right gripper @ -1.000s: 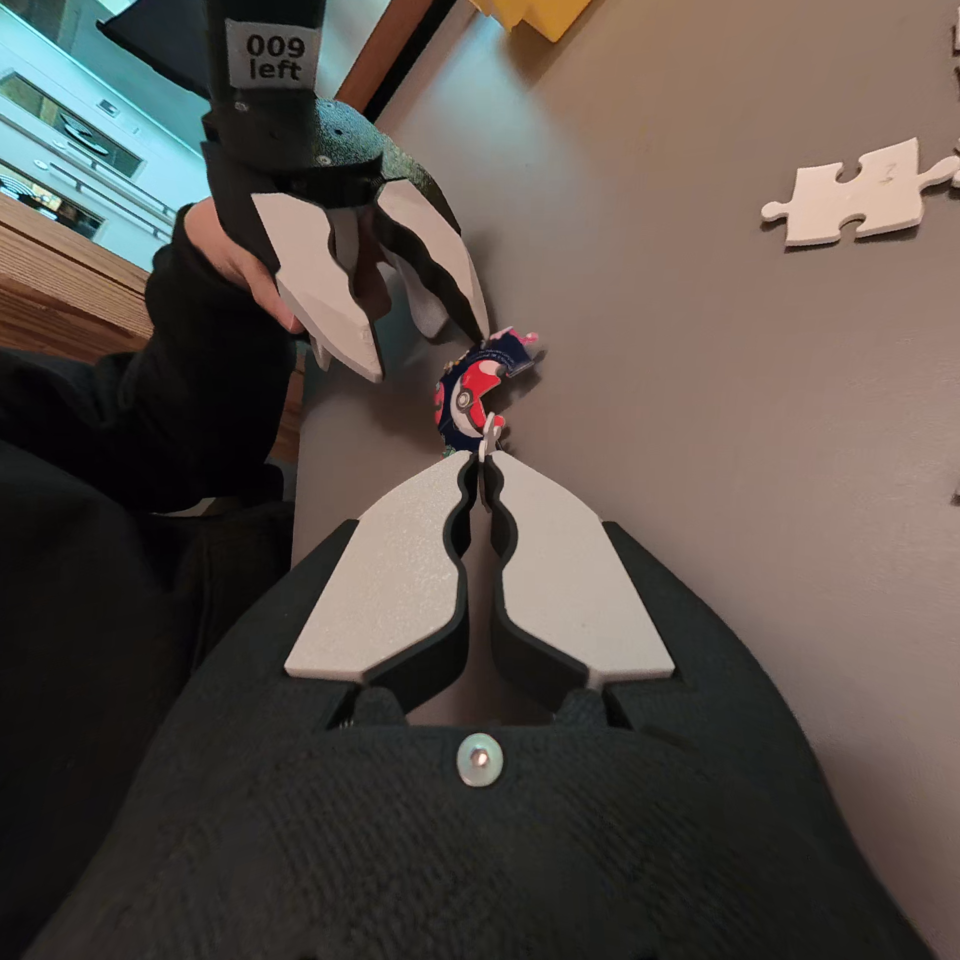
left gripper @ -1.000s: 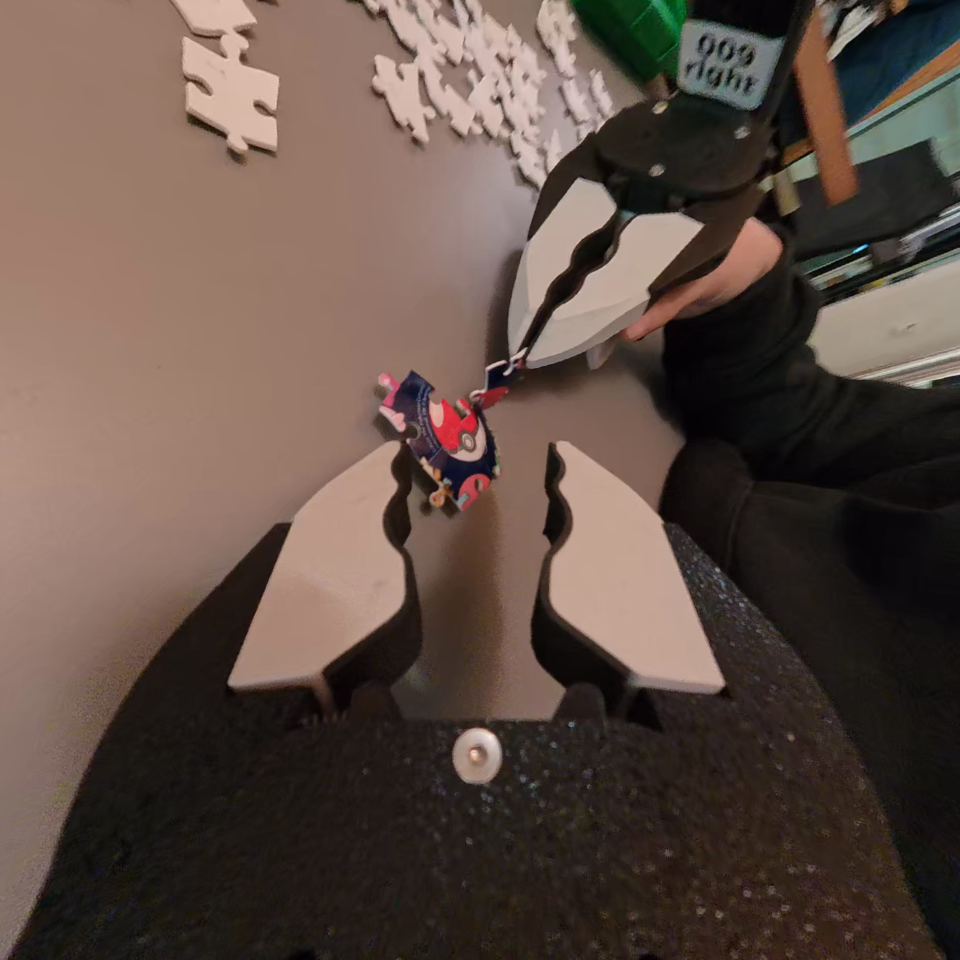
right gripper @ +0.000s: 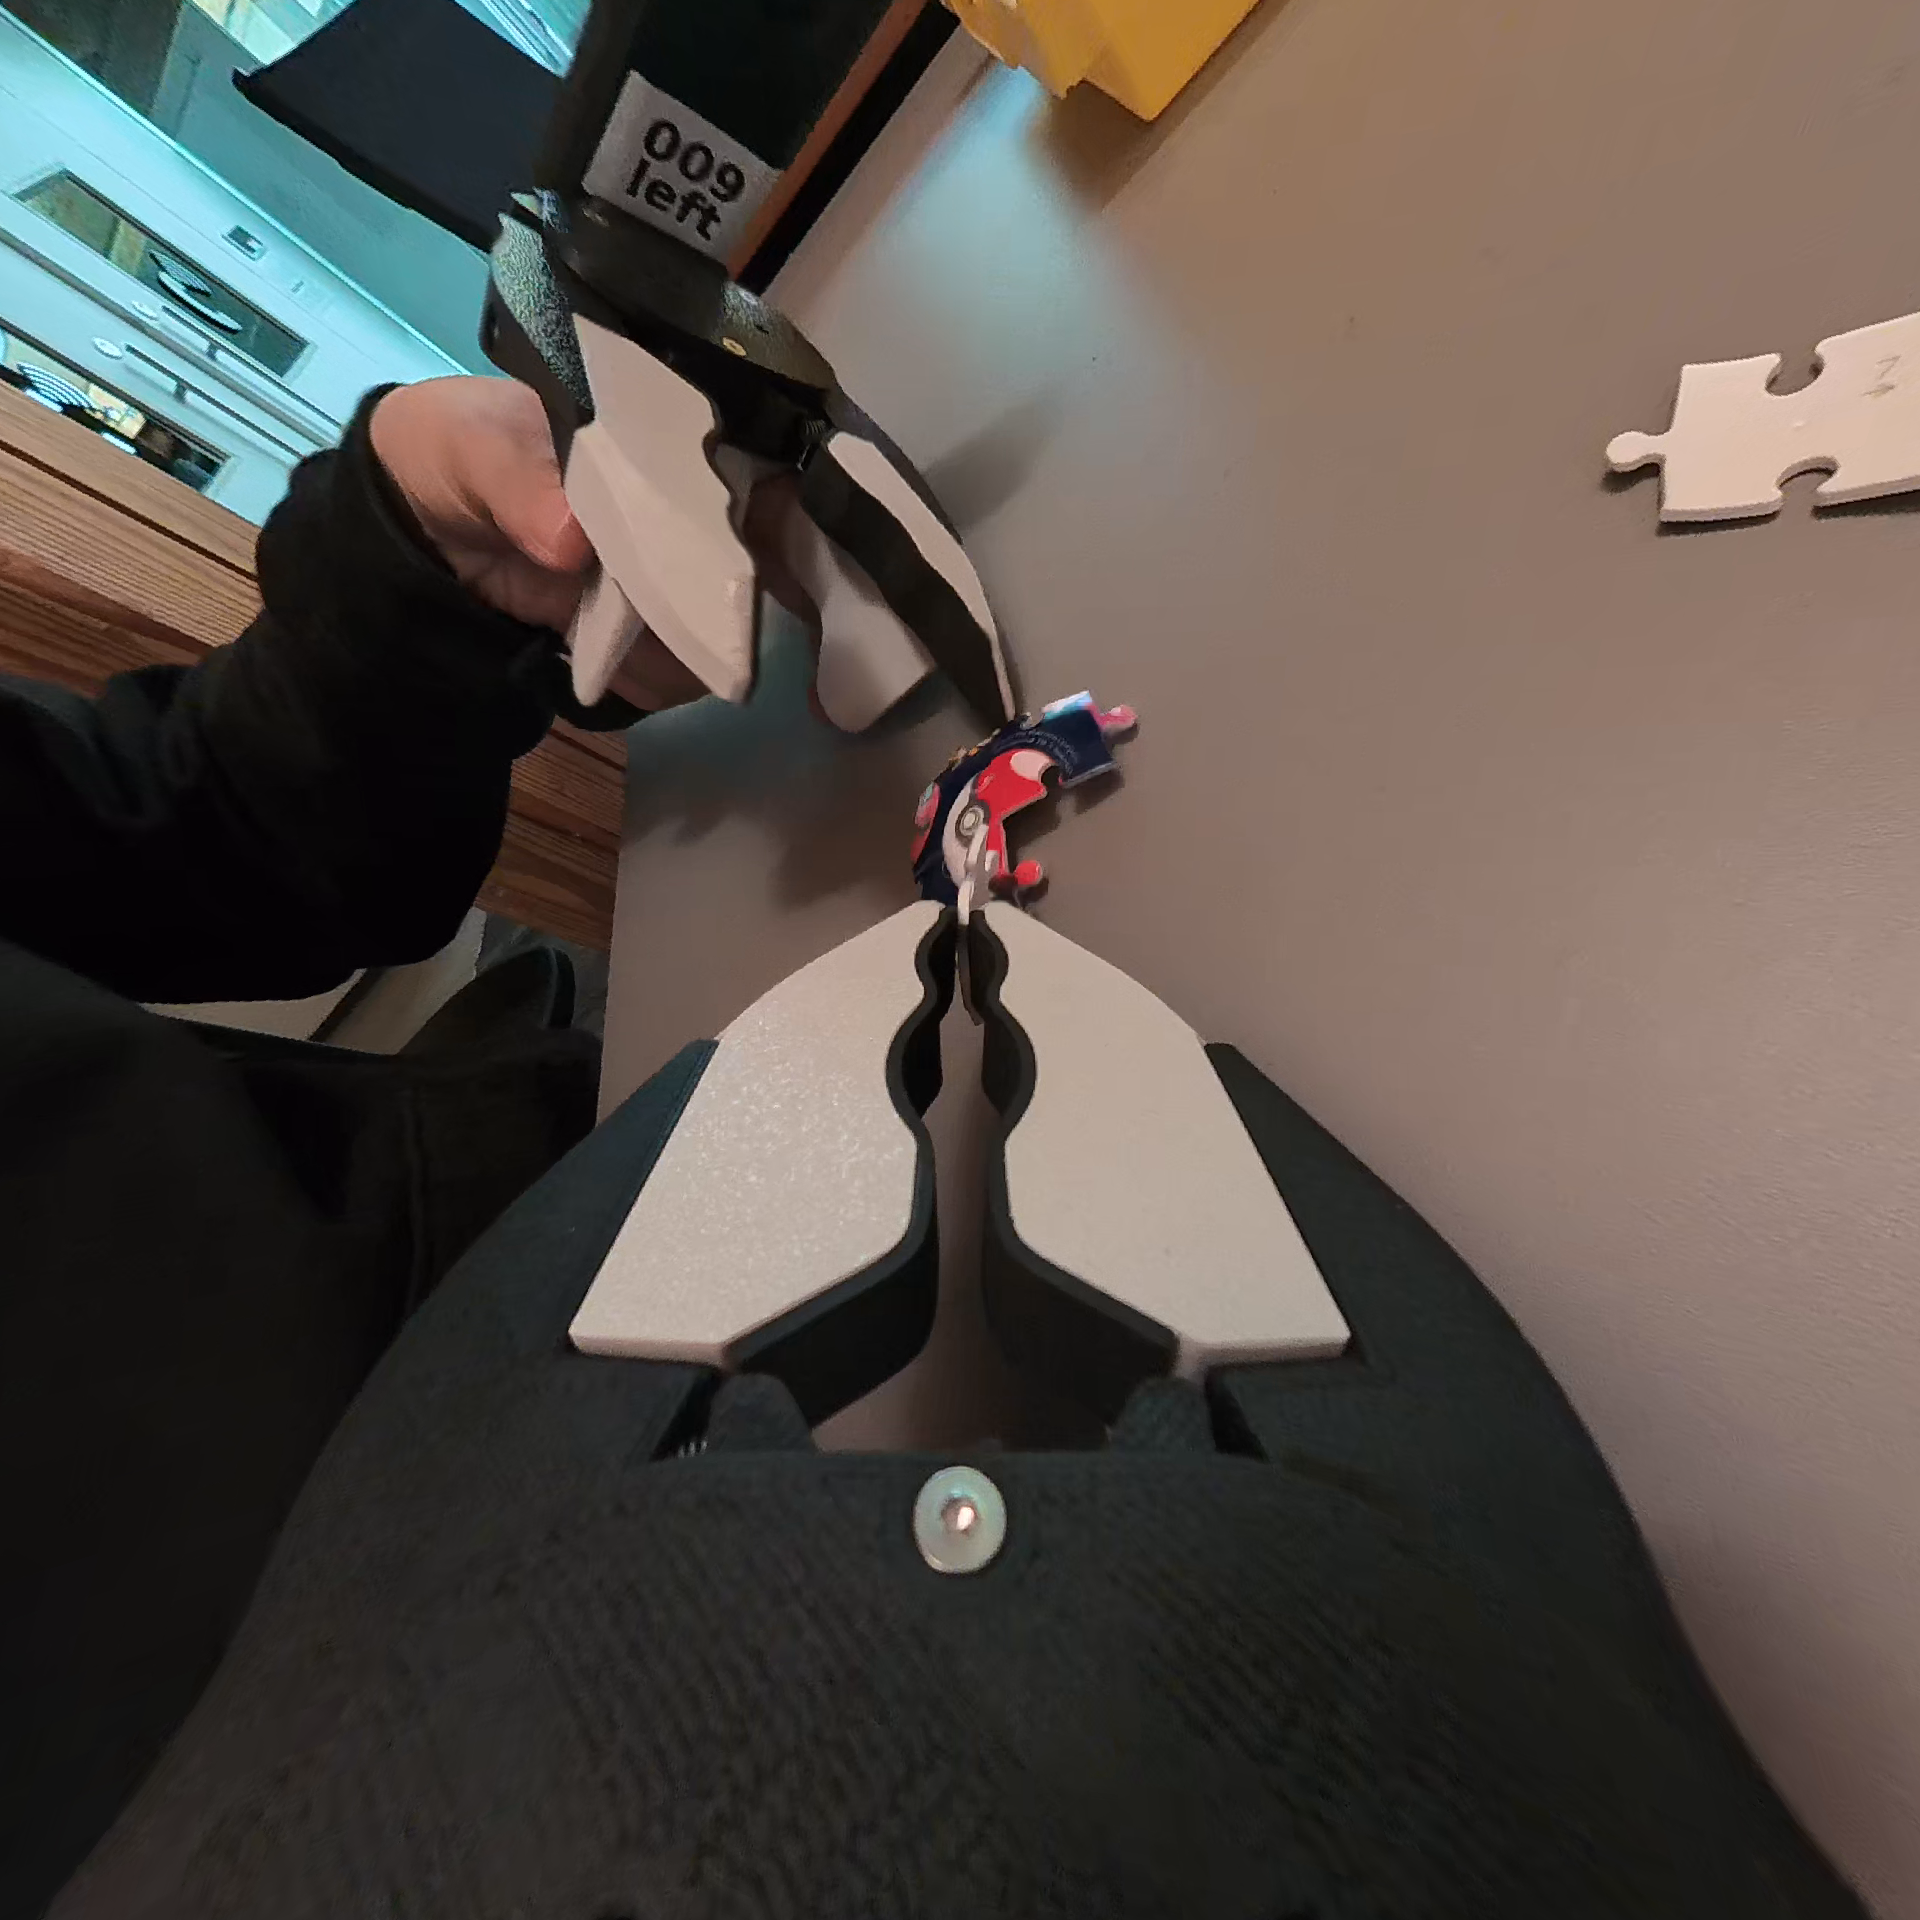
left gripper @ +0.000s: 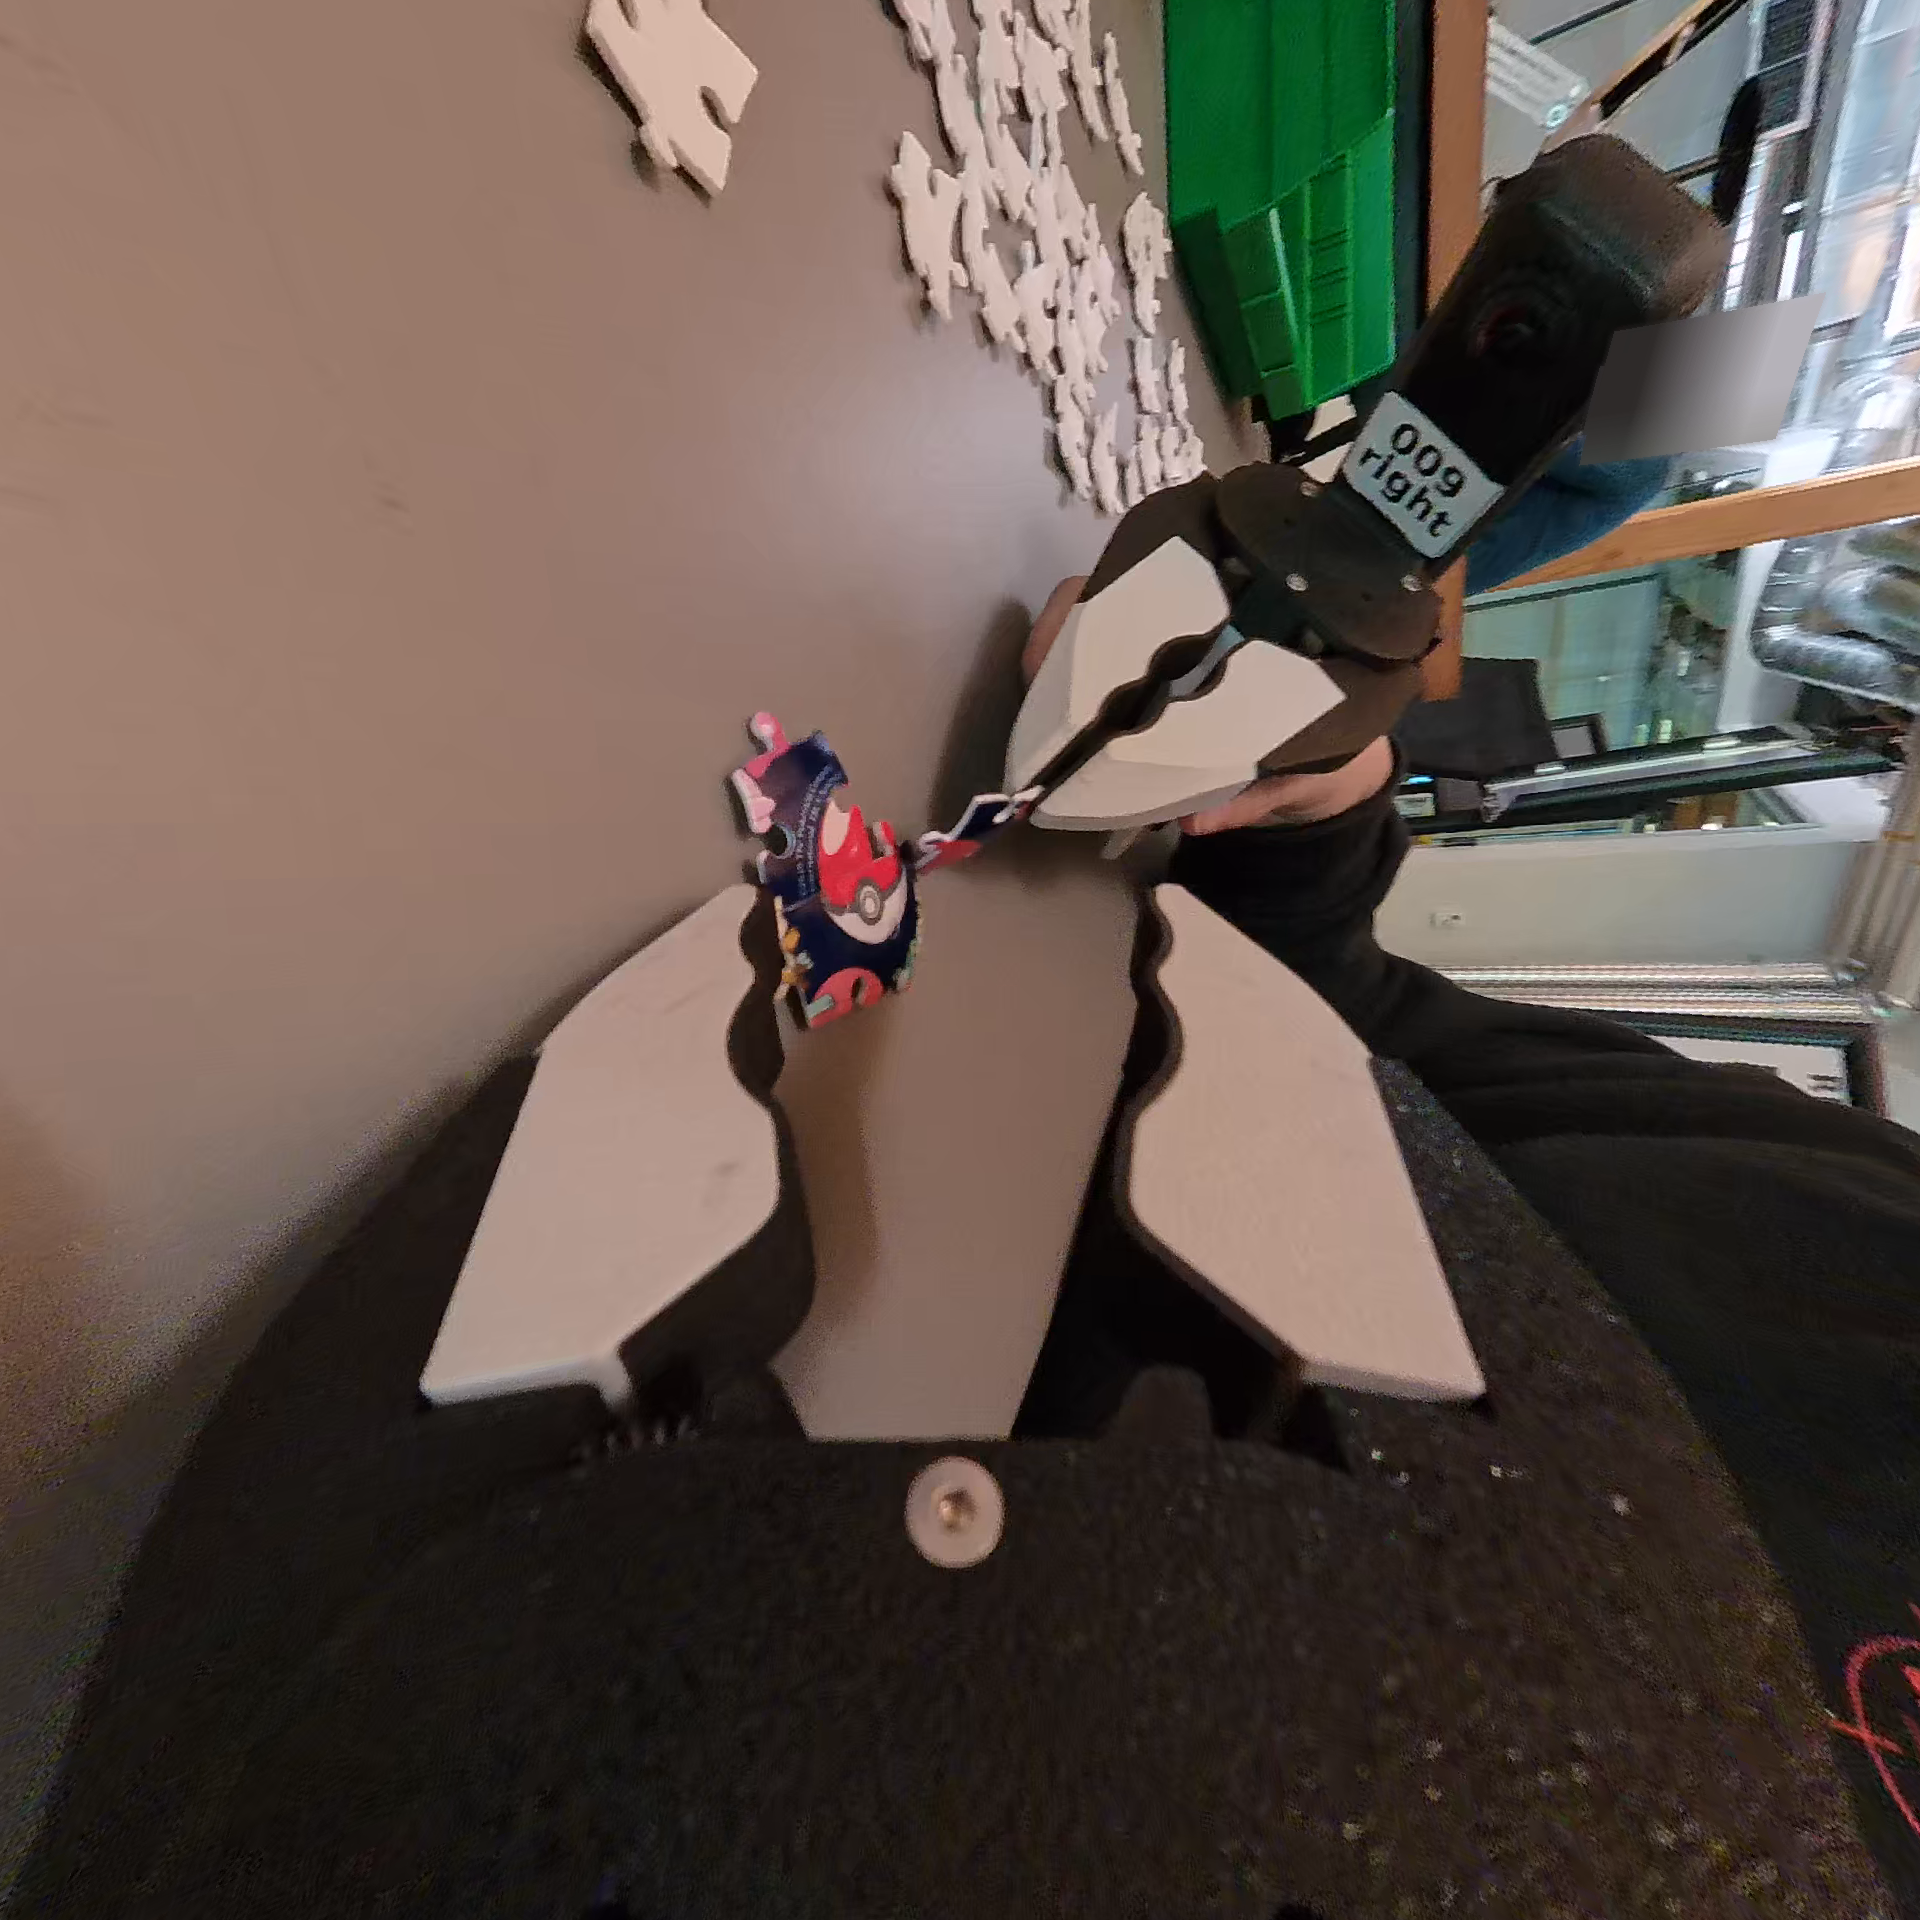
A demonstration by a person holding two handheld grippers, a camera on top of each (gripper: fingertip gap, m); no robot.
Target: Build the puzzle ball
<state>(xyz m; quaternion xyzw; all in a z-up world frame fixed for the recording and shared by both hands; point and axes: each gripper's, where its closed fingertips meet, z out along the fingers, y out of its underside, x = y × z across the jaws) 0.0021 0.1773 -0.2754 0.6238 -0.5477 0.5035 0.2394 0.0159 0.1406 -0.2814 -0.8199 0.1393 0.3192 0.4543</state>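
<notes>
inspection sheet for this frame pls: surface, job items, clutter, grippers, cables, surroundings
Surface: grey-brown tabletop, matte, no spills seen.
Job's things: small printed puzzle section, curved and standing on edge; single printed piece at its side, whether seated cannot be told; heap of white-backed pieces; joined white pieces lying apart.
Clutter: green bin; yellow object at table edge.
Grippers: left hand-held gripper open, one finger beside the section; right hand-held gripper shut on the single printed piece.
Cables: nothing seen.
Surroundings: wooden rail, glass and shelving behind; person's dark sleeve.
</notes>
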